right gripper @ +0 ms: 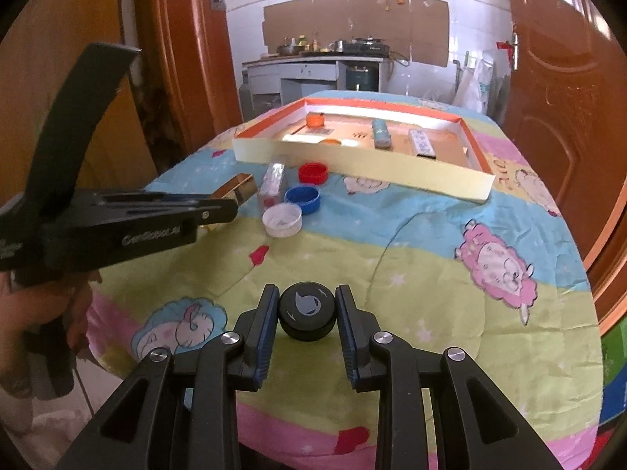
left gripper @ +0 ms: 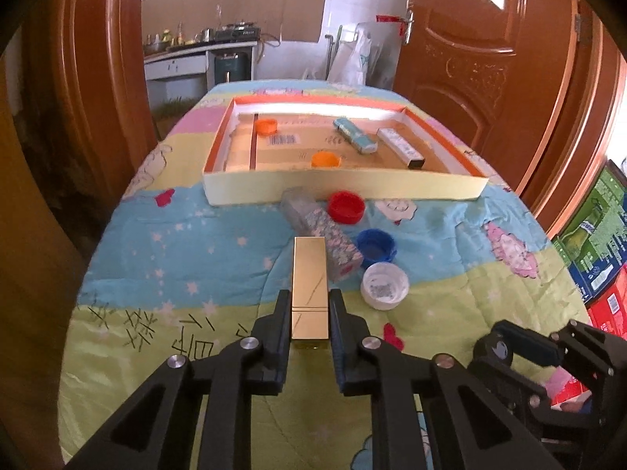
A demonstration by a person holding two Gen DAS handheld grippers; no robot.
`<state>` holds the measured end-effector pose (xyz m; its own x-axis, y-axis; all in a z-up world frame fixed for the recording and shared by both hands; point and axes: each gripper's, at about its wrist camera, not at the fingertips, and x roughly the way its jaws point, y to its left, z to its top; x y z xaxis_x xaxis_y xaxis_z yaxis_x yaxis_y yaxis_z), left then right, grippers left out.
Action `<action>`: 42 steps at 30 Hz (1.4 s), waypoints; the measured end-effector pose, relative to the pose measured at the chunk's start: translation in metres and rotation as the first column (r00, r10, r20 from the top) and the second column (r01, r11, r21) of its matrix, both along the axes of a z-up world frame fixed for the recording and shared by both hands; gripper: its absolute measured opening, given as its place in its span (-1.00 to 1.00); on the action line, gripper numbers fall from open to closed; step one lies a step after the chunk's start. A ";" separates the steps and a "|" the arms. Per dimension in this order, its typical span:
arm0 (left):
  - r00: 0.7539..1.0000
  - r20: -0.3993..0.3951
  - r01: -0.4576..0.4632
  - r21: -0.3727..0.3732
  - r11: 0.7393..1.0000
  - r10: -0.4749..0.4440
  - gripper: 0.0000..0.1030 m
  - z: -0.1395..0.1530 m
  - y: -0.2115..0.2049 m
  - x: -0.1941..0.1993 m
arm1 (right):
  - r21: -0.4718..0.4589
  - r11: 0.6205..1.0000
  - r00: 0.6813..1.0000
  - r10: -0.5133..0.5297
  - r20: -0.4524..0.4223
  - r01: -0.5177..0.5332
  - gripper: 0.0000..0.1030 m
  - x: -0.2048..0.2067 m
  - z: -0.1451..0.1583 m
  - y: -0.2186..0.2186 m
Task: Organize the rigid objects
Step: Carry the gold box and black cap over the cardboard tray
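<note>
Three loose round plastic caps grouped on the cartoon-print quilted cloth [left gripper: 188, 243]: red cap [left gripper: 346, 206] nearest the tray, blue cap [left gripper: 376, 248] behind it, white cap [left gripper: 385, 286] closest to the grippers. Clear patterned rectangular box [left gripper: 319, 231] lying slantwise just left of those caps, one end near the tray wall, flank just beside the far end of the gold box. Shallow cardboard tray with orange rim and cream walls [left gripper: 345, 186] farther back on the cloth, holding two orange caps [left gripper: 266, 126] [left gripper: 325, 159], a teal oblong box [left gripper: 354, 135] and a white oblong box with a dark end [left gripper: 400, 147]. Open brown wooden door [left gripper: 490, 58] at right; kitchen counter beyond.

Left gripper [left gripper: 309, 305]: pinching the near end of a shiny gold rectangular box [left gripper: 308, 282], pads pressed on both long sides, far end projecting forward toward the patterned box. No earlier view for comparison.

Right gripper [right gripper: 306, 305]: clamped on a black round cap with a grey emblem [right gripper: 306, 311], seated between the blue-lined pads, above bare cloth, well apart from the cap group.
</note>
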<state>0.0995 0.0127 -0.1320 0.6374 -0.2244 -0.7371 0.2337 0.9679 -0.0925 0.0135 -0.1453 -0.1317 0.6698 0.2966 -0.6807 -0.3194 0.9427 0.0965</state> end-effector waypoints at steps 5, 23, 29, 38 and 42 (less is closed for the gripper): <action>0.999 0.041 0.005 -0.019 1.000 -0.004 -0.64 0.019 0.001 -0.004 | 0.006 1.000 0.999 -0.017 0.028 0.017 -0.42 0.006 0.014 -0.005; 0.990 0.138 -0.006 -0.037 0.999 0.011 -0.64 0.061 0.000 0.011 | -0.007 0.999 0.990 -0.044 0.134 0.045 -0.42 0.042 0.059 -0.017; 0.987 0.159 -0.011 -0.030 0.999 0.015 -0.64 0.070 -0.004 0.022 | -0.018 0.998 0.987 -0.052 0.152 0.055 -0.42 0.058 0.067 -0.021; 0.984 0.177 -0.009 -0.024 1.000 0.014 -0.64 0.079 -0.010 0.039 | -0.027 0.997 0.986 -0.071 0.151 0.076 -0.42 0.079 0.070 -0.034; 0.984 0.179 -0.009 -0.023 1.000 0.012 -0.64 0.081 -0.012 0.047 | -0.026 0.996 0.986 -0.076 0.150 0.080 -0.42 0.086 0.071 -0.039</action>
<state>0.1468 0.0009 -0.0511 0.7612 -0.2316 -0.6057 0.2382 0.9686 -0.0710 0.0999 -0.1841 -0.0609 0.7846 0.2194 -0.5799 -0.2532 0.9671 0.0234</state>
